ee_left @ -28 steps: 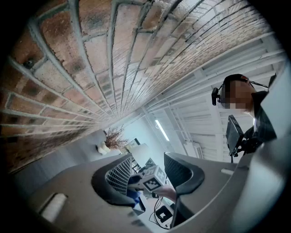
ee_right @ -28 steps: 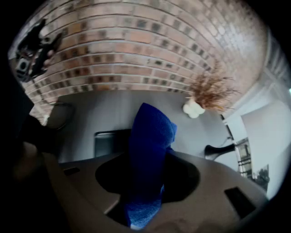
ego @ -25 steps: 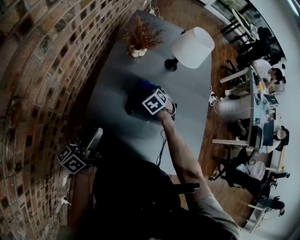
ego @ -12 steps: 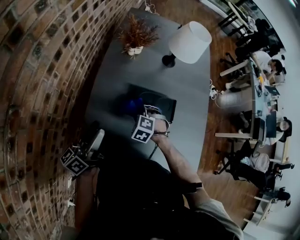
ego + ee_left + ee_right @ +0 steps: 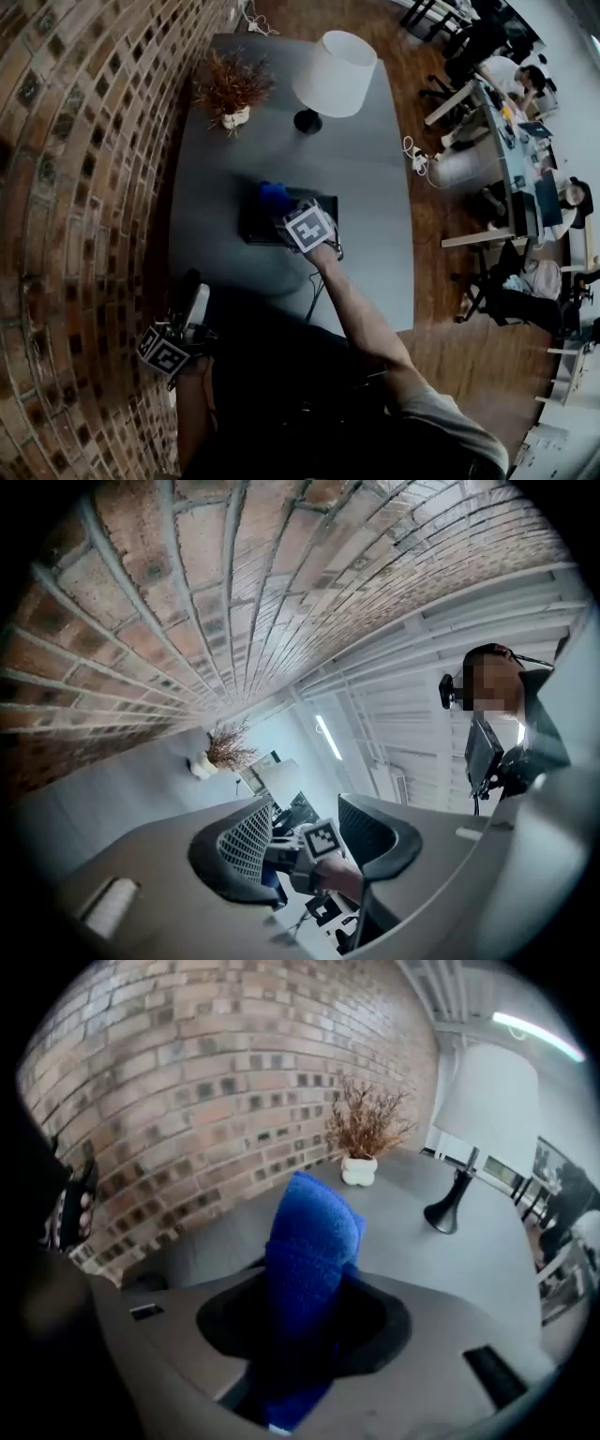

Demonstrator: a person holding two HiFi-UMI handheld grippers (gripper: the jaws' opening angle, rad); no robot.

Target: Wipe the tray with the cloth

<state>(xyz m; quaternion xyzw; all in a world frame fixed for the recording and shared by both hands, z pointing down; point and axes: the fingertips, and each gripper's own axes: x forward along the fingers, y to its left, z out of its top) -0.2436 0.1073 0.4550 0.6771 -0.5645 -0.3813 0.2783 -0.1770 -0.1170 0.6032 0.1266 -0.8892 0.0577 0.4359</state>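
Note:
A dark tray (image 5: 255, 231) lies in the middle of the grey table. My right gripper (image 5: 292, 217) hovers over it, shut on a blue cloth (image 5: 275, 197) that sticks out past the jaws toward the tray's far left. In the right gripper view the folded cloth (image 5: 314, 1232) stands up between the jaws of the right gripper (image 5: 305, 1327) and hides the tray. My left gripper (image 5: 192, 314) stays at the table's near left edge, away from the tray. In its own view the left gripper (image 5: 305, 847) is open, holding nothing, and the right gripper's marker cube (image 5: 322, 839) shows through the gap.
A dried plant in a white pot (image 5: 230, 94) and a white-shaded lamp (image 5: 333, 75) stand at the table's far end. A brick wall (image 5: 75, 187) runs along the left. Office desks, chairs and seated people (image 5: 525, 75) are at the right, beyond the wooden floor.
My right gripper, with the cloth, swept toward me to the tray's near edge, then back over the tray, rolling as it went. The left gripper stayed put. The head view has shifted.

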